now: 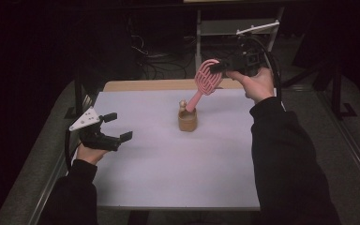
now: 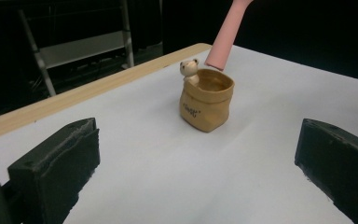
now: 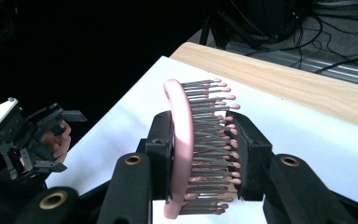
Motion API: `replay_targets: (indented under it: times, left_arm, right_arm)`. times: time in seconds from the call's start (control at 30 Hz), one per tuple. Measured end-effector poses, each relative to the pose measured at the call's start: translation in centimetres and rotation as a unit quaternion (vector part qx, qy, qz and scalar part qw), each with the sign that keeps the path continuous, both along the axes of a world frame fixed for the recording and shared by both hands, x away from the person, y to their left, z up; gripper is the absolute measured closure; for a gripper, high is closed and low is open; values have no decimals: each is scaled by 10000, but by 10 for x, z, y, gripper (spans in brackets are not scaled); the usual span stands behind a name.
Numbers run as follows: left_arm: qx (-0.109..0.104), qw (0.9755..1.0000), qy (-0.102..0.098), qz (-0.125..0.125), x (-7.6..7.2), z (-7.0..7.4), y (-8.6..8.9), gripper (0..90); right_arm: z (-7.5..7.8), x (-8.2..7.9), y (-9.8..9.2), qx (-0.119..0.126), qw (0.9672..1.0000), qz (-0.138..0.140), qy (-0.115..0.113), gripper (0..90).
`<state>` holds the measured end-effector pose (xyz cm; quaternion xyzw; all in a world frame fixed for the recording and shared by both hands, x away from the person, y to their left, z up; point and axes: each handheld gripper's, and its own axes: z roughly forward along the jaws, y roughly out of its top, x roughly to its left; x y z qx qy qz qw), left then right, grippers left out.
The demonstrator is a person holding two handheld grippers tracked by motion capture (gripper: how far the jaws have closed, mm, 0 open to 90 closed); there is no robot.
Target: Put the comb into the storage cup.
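My right gripper [image 1: 218,67] is shut on the head of a pink hairbrush [image 1: 208,78], held above the table's far middle. In the right gripper view the brush [image 3: 186,154] sits clamped between the black jaws, bristles facing right. The brush handle [image 2: 226,35] slants down, its tip just above the rim of a small tan pot [image 1: 187,120] shaped like a paper bag. A tiny bear figure [image 2: 189,68] peeks over the pot's [image 2: 206,105] far edge. My left gripper [image 1: 119,126] hovers open at the table's left side, nothing between its jaws, pointing toward the pot.
A white mat [image 1: 168,159] covers the table, with a bare wooden strip [image 1: 150,85] along the far edge. Cables and a metal shelf frame [image 1: 243,28] lie in the dark beyond the table. The left gripper [image 3: 32,135] and its hand appear off the mat's left edge.
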<state>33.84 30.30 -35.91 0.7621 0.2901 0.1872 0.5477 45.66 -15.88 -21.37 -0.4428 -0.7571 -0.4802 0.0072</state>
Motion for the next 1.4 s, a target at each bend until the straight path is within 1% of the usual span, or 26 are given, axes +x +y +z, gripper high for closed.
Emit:
replay_targets:
  times: [0.13,0.27,0.43,0.53,0.63,0.7,0.77,0.97,1.2,1.4]
  left_arm:
    - [-50,10000,8,81,-2,-6,5,0]
    - [-65,9999,10,116,-5,-11,10,0]
    - [-112,9998,13,190,-10,-19,17,0]
    - [-252,9992,8,300,-12,-24,25,0]
    - [-276,9989,34,378,-14,-29,30,0]
    - [-315,9987,0,403,-16,-31,32,0]
    - [-326,9986,-4,425,-18,-33,34,0]
    - [-309,9984,90,456,-22,-45,38,0]
    - [-290,9982,113,516,-28,-55,43,0]
    - [-419,9970,129,636,-32,-61,50,0]
  right_arm:
    - [-6,2,3,-61,9999,38,74,627]
    - [-9,3,4,-43,9999,39,82,628]
    - [-15,5,7,-82,9999,42,119,628]
    - [-18,6,9,-137,9998,57,149,628]
    - [-18,6,10,-167,9998,44,141,628]
    - [-19,6,11,-153,9998,47,139,627]
    - [-19,7,11,-178,9997,45,135,628]
    - [-26,10,14,-181,9997,42,180,627]
    - [-33,13,19,-193,9995,51,239,627]
    - [-40,15,21,-206,9994,27,290,628]
